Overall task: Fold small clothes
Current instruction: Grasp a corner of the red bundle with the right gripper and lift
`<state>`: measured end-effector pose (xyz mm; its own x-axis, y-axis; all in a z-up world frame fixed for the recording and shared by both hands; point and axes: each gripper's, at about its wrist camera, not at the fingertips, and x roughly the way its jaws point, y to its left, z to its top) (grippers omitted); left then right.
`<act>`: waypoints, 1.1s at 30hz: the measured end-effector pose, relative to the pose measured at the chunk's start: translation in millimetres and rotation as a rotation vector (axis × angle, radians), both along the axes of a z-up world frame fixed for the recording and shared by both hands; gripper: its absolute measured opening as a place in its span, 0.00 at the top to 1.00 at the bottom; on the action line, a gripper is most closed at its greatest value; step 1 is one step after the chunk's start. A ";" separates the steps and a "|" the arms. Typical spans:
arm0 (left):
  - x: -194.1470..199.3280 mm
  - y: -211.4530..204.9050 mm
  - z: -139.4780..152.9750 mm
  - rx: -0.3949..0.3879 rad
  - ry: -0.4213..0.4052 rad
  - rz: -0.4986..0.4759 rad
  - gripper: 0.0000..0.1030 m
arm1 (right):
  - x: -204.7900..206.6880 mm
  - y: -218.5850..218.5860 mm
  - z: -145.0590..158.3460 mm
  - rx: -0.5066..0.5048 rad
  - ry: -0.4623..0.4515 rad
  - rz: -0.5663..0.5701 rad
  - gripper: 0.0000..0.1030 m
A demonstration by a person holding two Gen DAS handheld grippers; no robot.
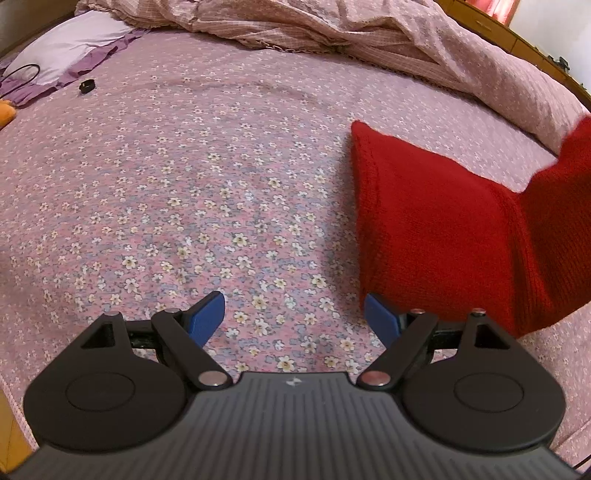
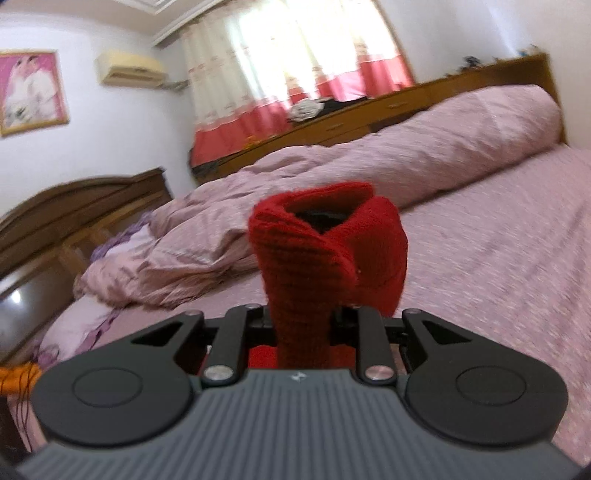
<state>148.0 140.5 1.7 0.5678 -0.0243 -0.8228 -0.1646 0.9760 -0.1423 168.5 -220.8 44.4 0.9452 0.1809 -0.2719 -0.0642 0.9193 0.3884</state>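
A red knitted garment [image 1: 443, 229] lies on the flowered bedsheet [image 1: 184, 184] at the right in the left wrist view, its right part lifted up out of frame. My left gripper [image 1: 295, 314] hovers open over the sheet, its blue fingertips [image 1: 207, 314] just left of the garment's near edge, with nothing between them. In the right wrist view my right gripper [image 2: 301, 321] is shut on a bunched fold of the red garment [image 2: 325, 251], raised above the bed. The cloth drapes over the fingers and hides them.
A rumpled pink quilt [image 1: 332, 33] lies along the far side of the bed, with a lilac pillow [image 1: 70, 48] and a small black object [image 1: 86, 86] at far left. A wooden headboard [image 2: 74, 199], a low wooden cabinet [image 2: 369, 110] and curtains [image 2: 295, 55] stand beyond.
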 end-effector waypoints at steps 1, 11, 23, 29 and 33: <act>-0.5 2.1 -0.3 -0.001 0.000 0.005 0.17 | 3.1 7.5 3.0 -0.022 -0.003 0.018 0.77; -2.6 15.6 -3.7 -0.007 0.009 0.039 0.16 | 27.3 67.5 -2.8 -0.084 0.047 0.202 0.77; -5.2 33.8 -7.6 -0.008 0.010 0.074 0.16 | 35.3 114.5 -25.0 -0.117 0.110 0.267 0.77; -7.5 46.2 -7.0 -0.009 0.006 0.107 0.16 | 29.0 129.1 -13.7 -0.074 0.045 0.304 0.77; -10.2 50.8 -5.7 -0.006 0.004 0.118 0.16 | 29.0 154.1 -30.8 -0.140 0.098 0.361 0.77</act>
